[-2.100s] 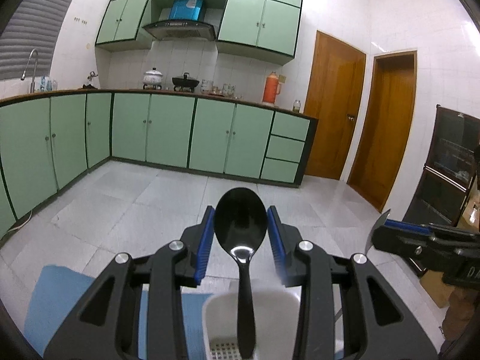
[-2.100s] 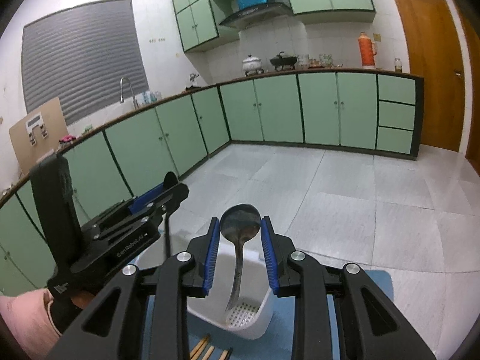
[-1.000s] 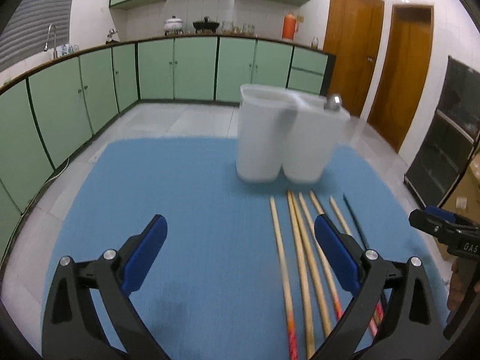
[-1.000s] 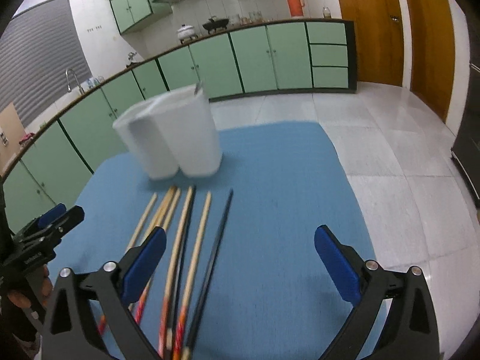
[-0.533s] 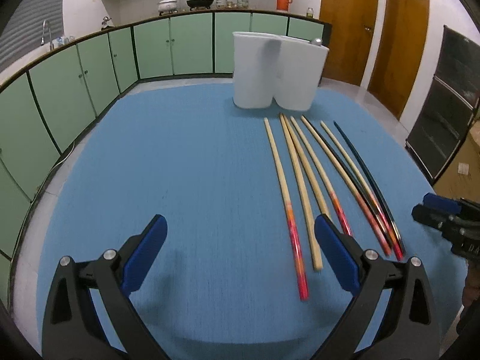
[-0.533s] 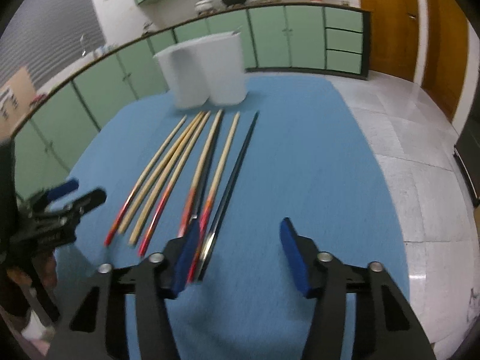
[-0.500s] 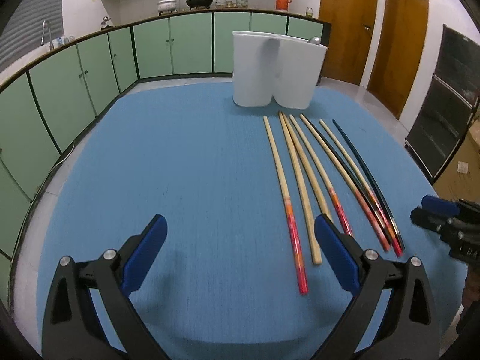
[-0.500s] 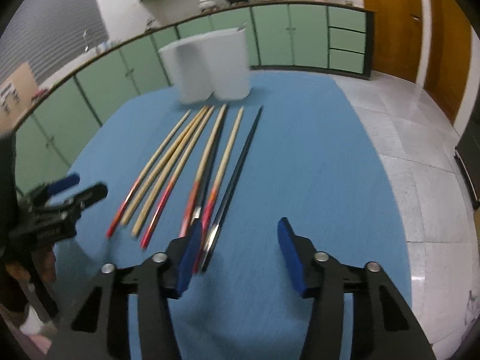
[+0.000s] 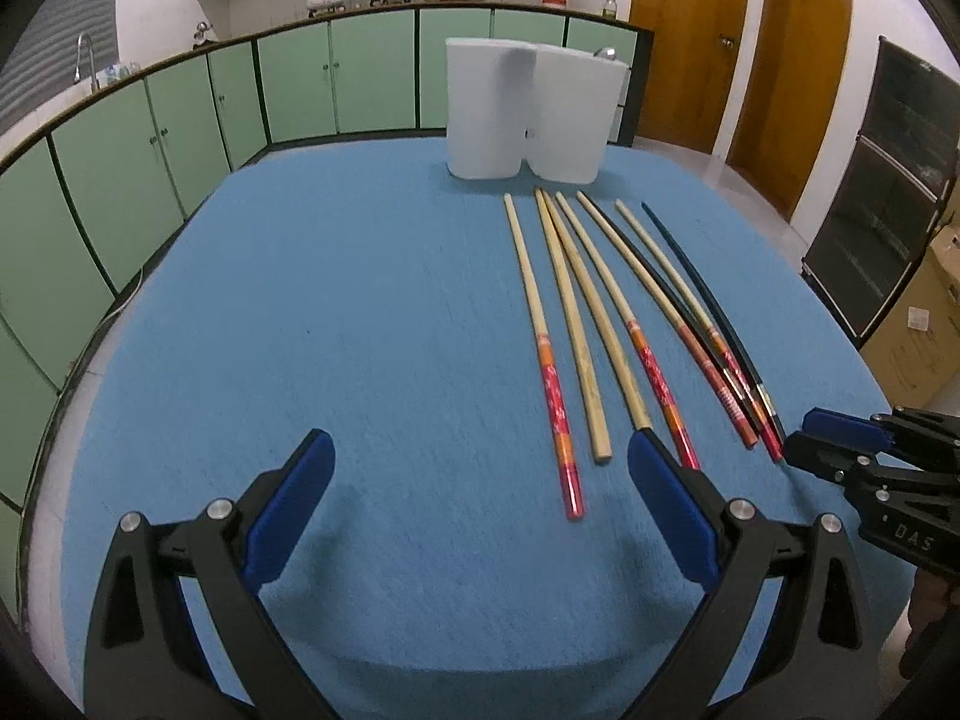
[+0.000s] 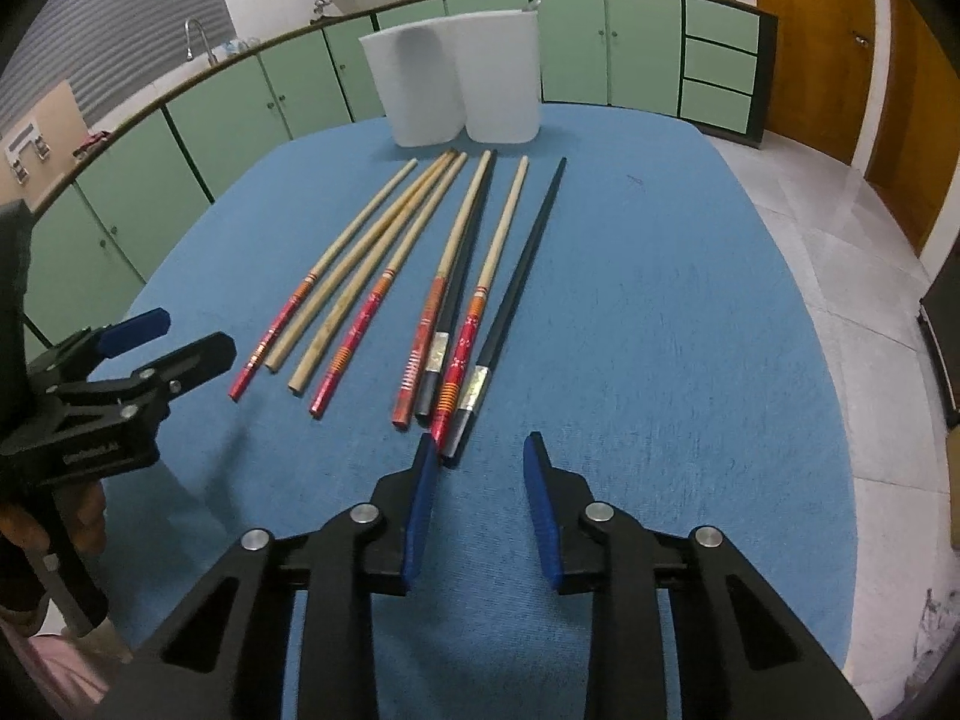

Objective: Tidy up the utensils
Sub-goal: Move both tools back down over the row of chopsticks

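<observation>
Several chopsticks point(image 9: 606, 312) lie side by side on a blue mat point(image 9: 360, 330), some bamboo with red ends, some black; they also show in the right wrist view point(image 10: 444, 276). A white two-compartment utensil holder point(image 9: 528, 111) stands upright at the far end of the mat, also in the right wrist view point(image 10: 459, 81). My left gripper point(image 9: 480, 486) is wide open and empty, low over the near mat, left of the chopstick ends. My right gripper point(image 10: 480, 450) is partly open and empty, just short of the near ends of the black chopsticks.
The mat covers a table with its edge close on the right point(image 10: 840, 360). Green kitchen cabinets point(image 9: 180, 120) run along the far wall. Wooden doors point(image 9: 678, 42) stand at the right. My right gripper shows at the right edge of the left wrist view point(image 9: 840, 450).
Both grippers have let go of their spoons and pulled back from the holder to the near end of the mat. My right gripper's jaws have narrowed and moved closer to the chopstick ends.
</observation>
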### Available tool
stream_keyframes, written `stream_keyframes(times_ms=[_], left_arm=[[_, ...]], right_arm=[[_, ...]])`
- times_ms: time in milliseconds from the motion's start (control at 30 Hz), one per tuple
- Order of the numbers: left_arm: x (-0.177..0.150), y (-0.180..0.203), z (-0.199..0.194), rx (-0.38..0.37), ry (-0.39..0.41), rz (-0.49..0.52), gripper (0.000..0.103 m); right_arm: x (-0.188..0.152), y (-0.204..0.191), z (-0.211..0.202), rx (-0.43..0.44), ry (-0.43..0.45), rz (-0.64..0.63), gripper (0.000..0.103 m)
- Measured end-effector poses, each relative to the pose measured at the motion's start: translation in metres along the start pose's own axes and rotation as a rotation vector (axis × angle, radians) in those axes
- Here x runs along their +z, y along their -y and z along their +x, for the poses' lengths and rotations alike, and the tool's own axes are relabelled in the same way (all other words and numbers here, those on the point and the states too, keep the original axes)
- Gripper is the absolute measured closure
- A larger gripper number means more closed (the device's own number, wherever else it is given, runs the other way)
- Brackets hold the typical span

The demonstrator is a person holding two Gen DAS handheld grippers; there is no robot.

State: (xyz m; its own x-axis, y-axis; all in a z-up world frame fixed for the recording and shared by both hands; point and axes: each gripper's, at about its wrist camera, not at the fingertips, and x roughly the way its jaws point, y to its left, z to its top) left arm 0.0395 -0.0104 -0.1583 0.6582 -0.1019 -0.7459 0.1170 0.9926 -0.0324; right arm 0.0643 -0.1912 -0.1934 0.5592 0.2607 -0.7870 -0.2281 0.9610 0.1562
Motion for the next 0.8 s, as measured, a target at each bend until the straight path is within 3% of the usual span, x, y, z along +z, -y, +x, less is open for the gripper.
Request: stream_keyframes(times_ms=[233,300,367,533,633,700,800], left_arm=[[-0.008,0.01,0.008,-0.008,-0.032,0.016,0.008],[-0.009,0.01,0.01,-0.006,-0.041,0.011,0.012],[-0.009,0.006,0.013,0.002,-0.059,-0.001,0.025],[-0.01,0.001,0.011,0.02,-0.055,-0.01,0.025],[-0.01,0.002,0.011,0.019,-0.055,-0.009,0.026],[-0.01,0.004,0.01,0.01,-0.056,-0.005,0.027],[-0.011,0.006,0.008,0.001,-0.055,0.006,0.027]], right_arm=[[0.001,-0.002,0.0,-0.014,0.005,-0.016,0.074],[0.001,-0.002,0.0,-0.02,0.005,-0.025,0.074],[0.0,0.0,0.0,-0.042,-0.001,-0.027,0.075],[0.0,0.014,-0.005,-0.08,0.005,0.014,0.075],[0.0,0.017,-0.007,-0.053,0.011,0.026,0.075],[-0.001,0.013,-0.008,-0.04,0.014,0.013,0.077],[-0.003,0.008,-0.006,-0.014,0.007,-0.005,0.087]])
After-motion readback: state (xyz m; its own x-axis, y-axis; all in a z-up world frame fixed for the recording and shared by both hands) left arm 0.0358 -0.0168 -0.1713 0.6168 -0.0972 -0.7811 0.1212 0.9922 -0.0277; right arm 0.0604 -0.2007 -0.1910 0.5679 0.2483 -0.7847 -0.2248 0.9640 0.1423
